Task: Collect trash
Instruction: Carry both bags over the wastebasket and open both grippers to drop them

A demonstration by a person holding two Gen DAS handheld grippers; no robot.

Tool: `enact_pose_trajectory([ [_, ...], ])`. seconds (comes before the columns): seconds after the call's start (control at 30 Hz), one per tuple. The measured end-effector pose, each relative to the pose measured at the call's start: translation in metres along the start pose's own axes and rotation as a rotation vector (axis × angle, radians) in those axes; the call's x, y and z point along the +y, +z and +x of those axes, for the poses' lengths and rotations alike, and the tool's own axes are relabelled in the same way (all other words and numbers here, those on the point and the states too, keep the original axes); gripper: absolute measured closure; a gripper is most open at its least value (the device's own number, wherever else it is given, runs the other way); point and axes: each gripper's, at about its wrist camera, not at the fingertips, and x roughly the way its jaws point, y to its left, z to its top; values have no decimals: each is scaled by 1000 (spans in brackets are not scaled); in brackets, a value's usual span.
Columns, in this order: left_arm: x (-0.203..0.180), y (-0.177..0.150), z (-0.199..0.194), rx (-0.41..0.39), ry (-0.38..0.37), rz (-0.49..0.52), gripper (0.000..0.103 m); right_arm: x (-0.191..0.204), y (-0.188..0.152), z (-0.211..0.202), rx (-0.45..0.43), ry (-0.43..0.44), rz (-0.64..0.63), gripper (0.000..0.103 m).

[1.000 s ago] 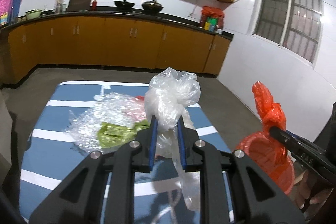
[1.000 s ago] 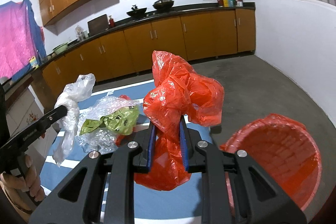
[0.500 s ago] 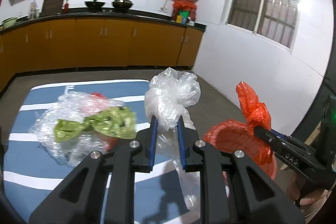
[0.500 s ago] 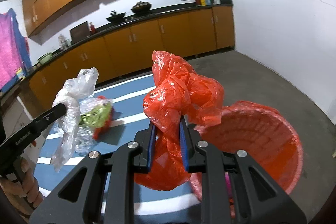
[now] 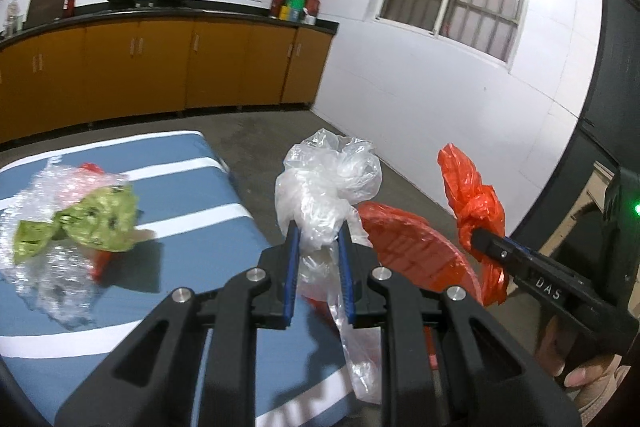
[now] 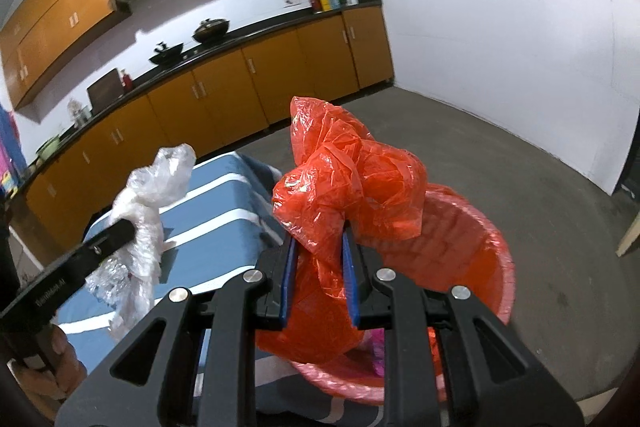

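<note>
Left gripper [image 5: 318, 227] pinches clear plastic bag [image 5: 326, 183], right gripper [image 6: 319, 241] pinches red plastic bag [image 6: 348, 183]; both look light, limp, slippery, so grip bunched necks. Red-lined bin [image 6: 476, 239] just ahead, below right jaws

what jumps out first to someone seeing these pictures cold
Two crumpled bags held up side by side: the right gripper is clamped on an orange-red plastic bag above the red bin, and the left gripper pinches a clear plastic bag. More wrappers, a green one among them, lie on the blue striped table.
</note>
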Motion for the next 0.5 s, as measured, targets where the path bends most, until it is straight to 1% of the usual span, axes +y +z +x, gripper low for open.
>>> enact_pose_trajectory([
  [0.23, -26, -6, 30, 45, -55, 26, 84, -22, 1, 1, 2, -19, 49, 82],
  [0.5, -41, -8, 60, 95, -91, 34, 82, -40, 4, 5, 10, -11, 112, 80],
])
